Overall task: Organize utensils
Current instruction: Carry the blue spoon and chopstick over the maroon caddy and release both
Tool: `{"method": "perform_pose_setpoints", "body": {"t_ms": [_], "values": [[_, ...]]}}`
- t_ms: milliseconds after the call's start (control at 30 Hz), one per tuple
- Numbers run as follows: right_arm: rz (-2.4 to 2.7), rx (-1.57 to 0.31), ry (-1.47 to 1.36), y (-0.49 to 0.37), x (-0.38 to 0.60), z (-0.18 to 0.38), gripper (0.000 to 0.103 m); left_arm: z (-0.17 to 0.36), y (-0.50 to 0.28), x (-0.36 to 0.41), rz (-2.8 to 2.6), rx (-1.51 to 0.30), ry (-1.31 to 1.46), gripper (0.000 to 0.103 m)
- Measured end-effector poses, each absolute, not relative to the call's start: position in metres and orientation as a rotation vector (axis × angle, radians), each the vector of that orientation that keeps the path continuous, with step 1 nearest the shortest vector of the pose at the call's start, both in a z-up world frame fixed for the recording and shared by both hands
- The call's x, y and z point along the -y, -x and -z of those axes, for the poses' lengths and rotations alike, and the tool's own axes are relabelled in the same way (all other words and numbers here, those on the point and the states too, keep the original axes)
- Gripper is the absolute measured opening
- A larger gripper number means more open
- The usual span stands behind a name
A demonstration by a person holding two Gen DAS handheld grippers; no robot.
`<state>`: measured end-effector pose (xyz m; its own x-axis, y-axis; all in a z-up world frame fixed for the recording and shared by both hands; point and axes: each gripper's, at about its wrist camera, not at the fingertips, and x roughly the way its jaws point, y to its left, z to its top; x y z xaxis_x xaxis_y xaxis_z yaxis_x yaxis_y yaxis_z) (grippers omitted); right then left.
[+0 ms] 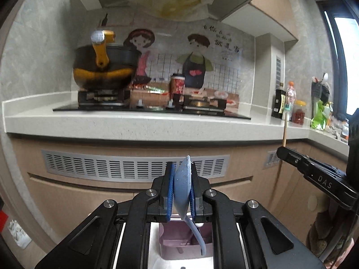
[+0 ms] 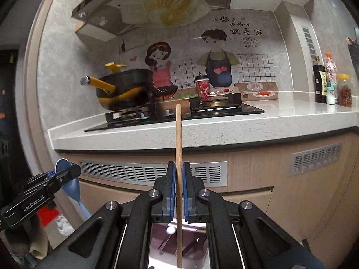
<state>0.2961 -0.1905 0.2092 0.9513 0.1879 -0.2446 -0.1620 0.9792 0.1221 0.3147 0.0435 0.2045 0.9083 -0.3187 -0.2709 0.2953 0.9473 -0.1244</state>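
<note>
Gripping smooth blue plastic spoon (image 1: pixel 182 186)

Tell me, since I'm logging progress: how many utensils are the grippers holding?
2: a blue spoon in the left gripper, a wooden stick in the right gripper.

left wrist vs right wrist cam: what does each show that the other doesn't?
Left wrist only: the left tongs seen from behind, shut on the bowl of the blue spoon; the green bag at the counter's far right.

Right wrist only: the right tongs from behind, shut on the wooden chopstick, which stands upright; the dark doorway at left.

Both: the stove with the yellow-handled pot, red cup, the cartoon backsplash, condiment bottles, the pink organizer below, and each other's tongs from the side.
</note>
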Motion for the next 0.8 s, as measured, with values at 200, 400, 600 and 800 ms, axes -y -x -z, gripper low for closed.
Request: {"method": "perform_pose_setpoints", "body": {"t_ms": [200,400,600,800], "values": [[-0.173,-0.325,-0.06,-0.343,0.175,-0.181,0.005,-0.172,-0.365,-0.043,0.34,-0.348,0.121,0.012],[-0.166,-0.381,-0.022,-0.357,0.175,-0.157,0.005,-0.143,-0.397,-0.034,0.345,-0.347,0.118,0.012],[-0.153,-0.453,0.02,-0.364,0.18,-0.127,0.005,-0.101,-0.42,-0.02,0.332,-0.423,0.116,0.017],[-0.14,-0.577,0.064,-0.365,0.187,-0.086,0.062,-0.068,-0.421,-0.025,0.302,-0.52,0.158,0.073]]}}
